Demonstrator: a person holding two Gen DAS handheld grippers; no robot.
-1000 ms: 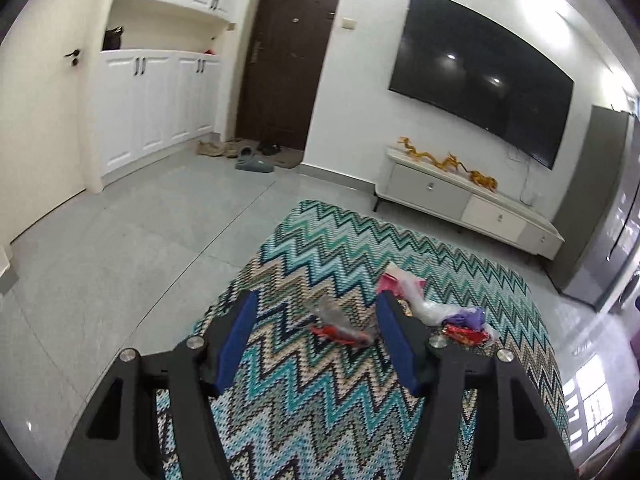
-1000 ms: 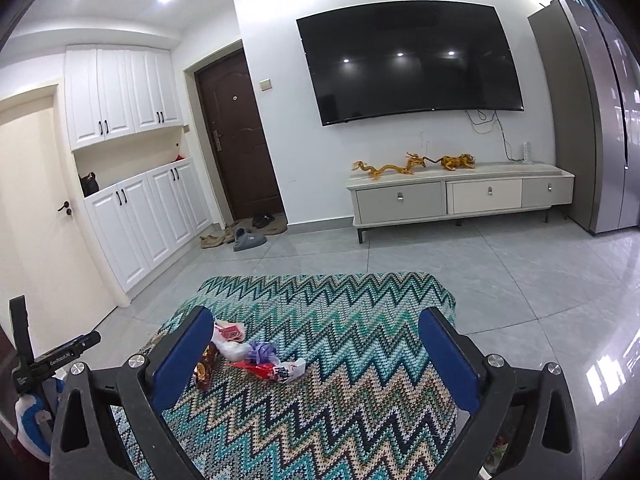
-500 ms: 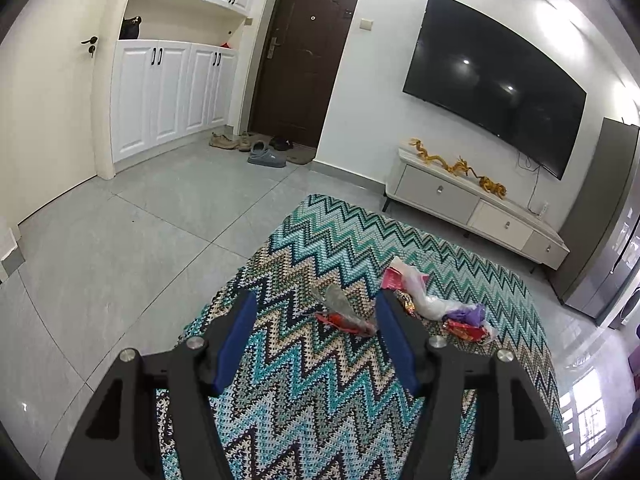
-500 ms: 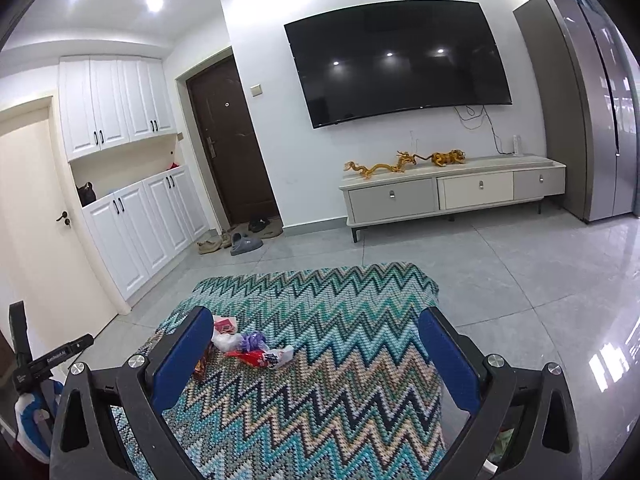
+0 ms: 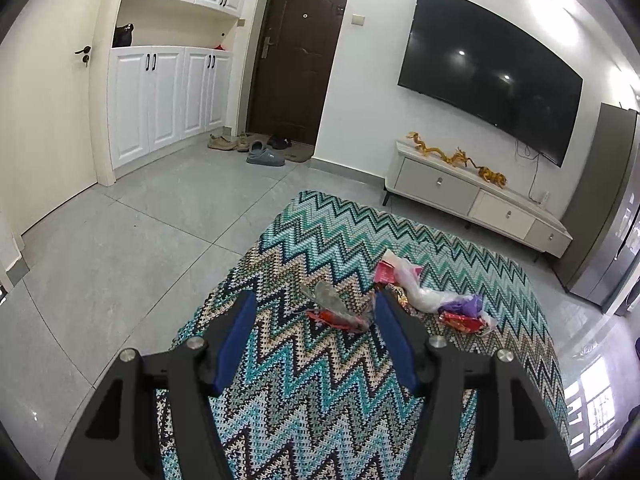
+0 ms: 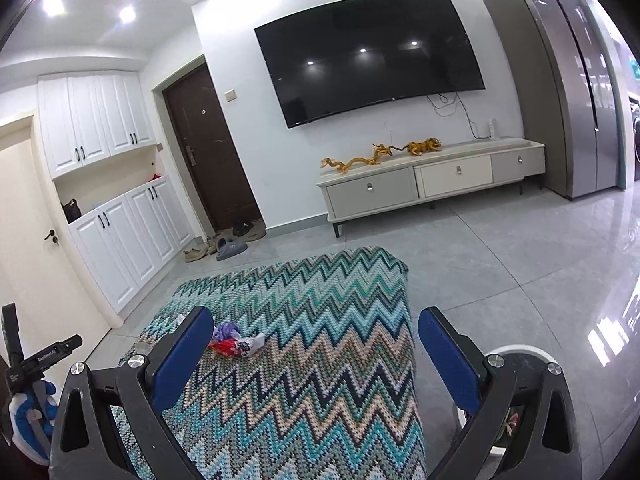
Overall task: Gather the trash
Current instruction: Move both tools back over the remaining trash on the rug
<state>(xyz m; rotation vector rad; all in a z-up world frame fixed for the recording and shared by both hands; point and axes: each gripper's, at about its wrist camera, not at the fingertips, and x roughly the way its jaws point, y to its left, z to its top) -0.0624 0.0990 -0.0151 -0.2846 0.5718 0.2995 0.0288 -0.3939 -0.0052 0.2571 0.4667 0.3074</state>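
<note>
Several pieces of trash lie on a surface covered by a zigzag cloth (image 5: 320,380). A grey crumpled wrapper over a red one (image 5: 334,308) lies just beyond my open, empty left gripper (image 5: 314,312). To its right are a white plastic bag (image 5: 416,286), a pink packet (image 5: 385,271), a purple scrap (image 5: 466,304) and a red wrapper (image 5: 460,320). In the right wrist view the purple scrap (image 6: 226,330) and red-white wrapper (image 6: 236,346) lie by the left finger of my open, empty right gripper (image 6: 316,340).
A white-rimmed bin (image 6: 524,356) stands on the floor at the cloth's right, behind my right finger. A TV cabinet (image 6: 432,180), a dark door (image 5: 298,60), shoes (image 5: 248,146) and white cupboards (image 5: 160,96) line the walls. Grey tile floor surrounds the covered surface.
Both grippers have tilted and shifted slightly; the trash now sits a little lower and closer in the right wrist view. Both stay open and nothing was picked up.
</note>
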